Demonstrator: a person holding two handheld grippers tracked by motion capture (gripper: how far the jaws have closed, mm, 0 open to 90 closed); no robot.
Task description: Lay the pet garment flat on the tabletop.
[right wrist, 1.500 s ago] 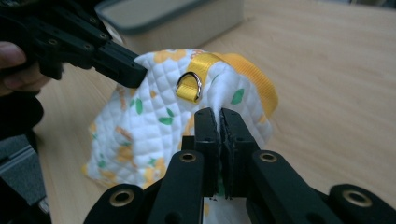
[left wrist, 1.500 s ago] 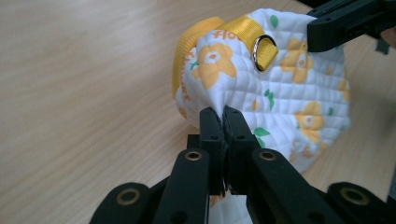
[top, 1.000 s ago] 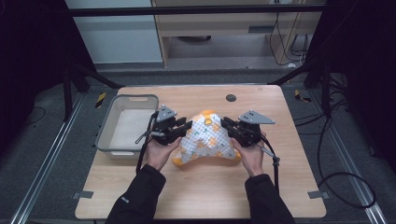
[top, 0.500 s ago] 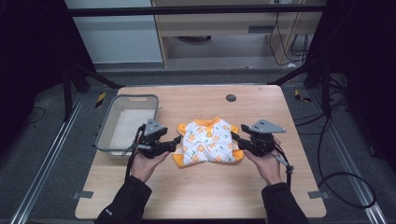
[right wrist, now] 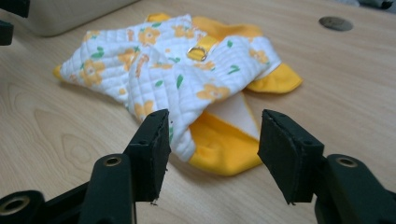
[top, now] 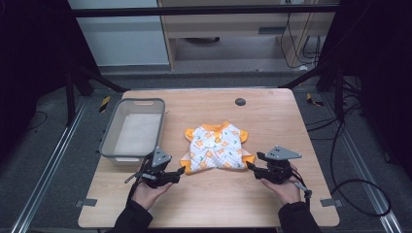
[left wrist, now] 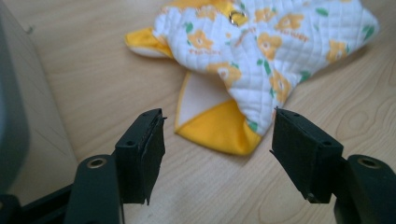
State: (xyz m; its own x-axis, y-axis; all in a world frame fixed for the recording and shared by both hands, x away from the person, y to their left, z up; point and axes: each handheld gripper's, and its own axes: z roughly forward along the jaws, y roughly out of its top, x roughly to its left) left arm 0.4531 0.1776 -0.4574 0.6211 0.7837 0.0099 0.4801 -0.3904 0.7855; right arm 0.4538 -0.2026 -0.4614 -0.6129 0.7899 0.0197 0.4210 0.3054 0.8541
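Both grippers (top: 180,170) (top: 250,166) have let go of the garment's (top: 216,147) hem corners.

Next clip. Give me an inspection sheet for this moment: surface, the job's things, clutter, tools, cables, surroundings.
Surface: light wooden table, with a small dark round disc near the far edge.
Job's things: quilted white garment with orange flower print and yellow trim lies spread on the table, free of both tools.
Clutter: grey bin at the left; nothing seen inside it.
Tools: left tool open, jaws facing a yellow corner of the garment; right tool open, likewise.
Cables: one trails from each tool; more lie on the floor at the right.
Surroundings: dark frame posts, grey floor, a cabinet beyond the table.
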